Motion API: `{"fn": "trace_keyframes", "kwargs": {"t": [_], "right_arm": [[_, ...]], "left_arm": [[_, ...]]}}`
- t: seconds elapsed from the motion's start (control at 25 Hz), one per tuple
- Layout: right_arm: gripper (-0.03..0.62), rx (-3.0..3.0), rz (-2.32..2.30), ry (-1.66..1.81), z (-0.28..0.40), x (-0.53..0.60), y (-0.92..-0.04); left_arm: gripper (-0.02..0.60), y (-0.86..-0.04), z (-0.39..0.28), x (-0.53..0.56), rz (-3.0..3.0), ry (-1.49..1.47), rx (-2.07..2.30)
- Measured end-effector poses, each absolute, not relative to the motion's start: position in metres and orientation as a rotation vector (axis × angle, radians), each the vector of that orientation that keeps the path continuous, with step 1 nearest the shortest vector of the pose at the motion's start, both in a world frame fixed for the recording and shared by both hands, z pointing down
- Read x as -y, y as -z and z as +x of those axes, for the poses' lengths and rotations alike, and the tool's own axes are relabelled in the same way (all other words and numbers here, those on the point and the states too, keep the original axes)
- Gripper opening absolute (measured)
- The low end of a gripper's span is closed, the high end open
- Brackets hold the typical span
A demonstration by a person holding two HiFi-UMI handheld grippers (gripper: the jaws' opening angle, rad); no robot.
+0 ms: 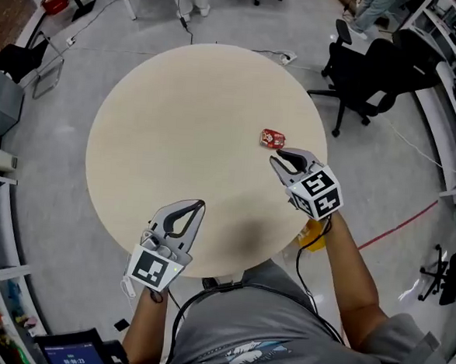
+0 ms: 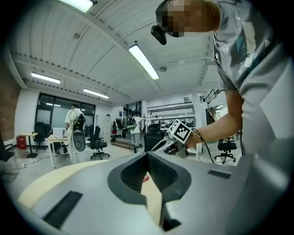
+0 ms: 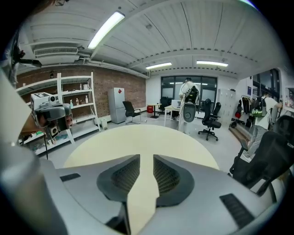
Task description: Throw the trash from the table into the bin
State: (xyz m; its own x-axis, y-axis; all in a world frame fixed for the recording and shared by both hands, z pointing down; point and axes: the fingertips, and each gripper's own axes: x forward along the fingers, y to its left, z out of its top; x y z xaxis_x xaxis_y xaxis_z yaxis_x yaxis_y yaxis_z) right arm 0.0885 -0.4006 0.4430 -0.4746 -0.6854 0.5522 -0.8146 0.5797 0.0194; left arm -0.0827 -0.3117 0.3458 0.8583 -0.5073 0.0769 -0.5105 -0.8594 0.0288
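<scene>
Trash: a small red wrapper (image 1: 272, 138), crumpled, lies flat on the right part of the counter (image 1: 185, 128), close to its right edge. Its print cannot be read.
Counter: round, pale beige top; the wrapper is the only loose thing seen on it.
Right gripper (image 1: 284, 159): held over the counter's right edge, pointing at the wrapper from just below it in the head view. Its tips are just beside the wrapper and do not touch it.
Right fingers (image 3: 124, 176): a narrow gap stands between them, with only bare counter (image 3: 138, 137) showing through the slot. They hold nothing.
Left gripper (image 1: 198, 208): over the near edge of the counter, well apart from the wrapper and pointing across the top.
Left fingers (image 2: 133, 174): tips meet, and the two form a closed loop in the head view. Nothing is gripped.
Left gripper view: the right gripper's marker cube (image 2: 181, 132) shows beyond the left gripper's tips.
Surroundings: a black office chair (image 1: 368, 70) stands on the grey floor (image 1: 385, 165) beyond the counter's right side. A red line (image 1: 400, 224) runs across that floor.
</scene>
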Motion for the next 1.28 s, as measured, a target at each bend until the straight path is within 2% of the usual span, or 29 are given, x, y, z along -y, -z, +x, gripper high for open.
{"fn": "trace_keyframes", "kwargs": {"t": [0.2,0.32,0.64,0.76,1.28], "right_arm": [[0.238,2.225,1.062,-0.381,0.116,0.462,-0.505],[0.272,2.172,0.995,-0.394,0.13,0.489,-0.544],[0.293,2.083,0.787,-0.516,0.154,0.527,-0.635],[0.353,2.056,0.725,-0.501,0.159,0.532,-0.653],[0.353,1.997,0.661,-0.52,0.159,0.529,-0.689]], "left_arm": [[0.043,-0.376,-0.056,0.353,2.887,-0.168,0.845],[0.043,-0.393,-0.047,0.373,2.835,-0.205,0.855],[0.043,-0.425,-0.031,0.406,2.76,-0.252,0.851],[0.043,-0.435,-0.025,0.409,2.743,-0.272,0.843],[0.043,-0.445,-0.026,0.409,2.727,-0.275,0.843]]}}
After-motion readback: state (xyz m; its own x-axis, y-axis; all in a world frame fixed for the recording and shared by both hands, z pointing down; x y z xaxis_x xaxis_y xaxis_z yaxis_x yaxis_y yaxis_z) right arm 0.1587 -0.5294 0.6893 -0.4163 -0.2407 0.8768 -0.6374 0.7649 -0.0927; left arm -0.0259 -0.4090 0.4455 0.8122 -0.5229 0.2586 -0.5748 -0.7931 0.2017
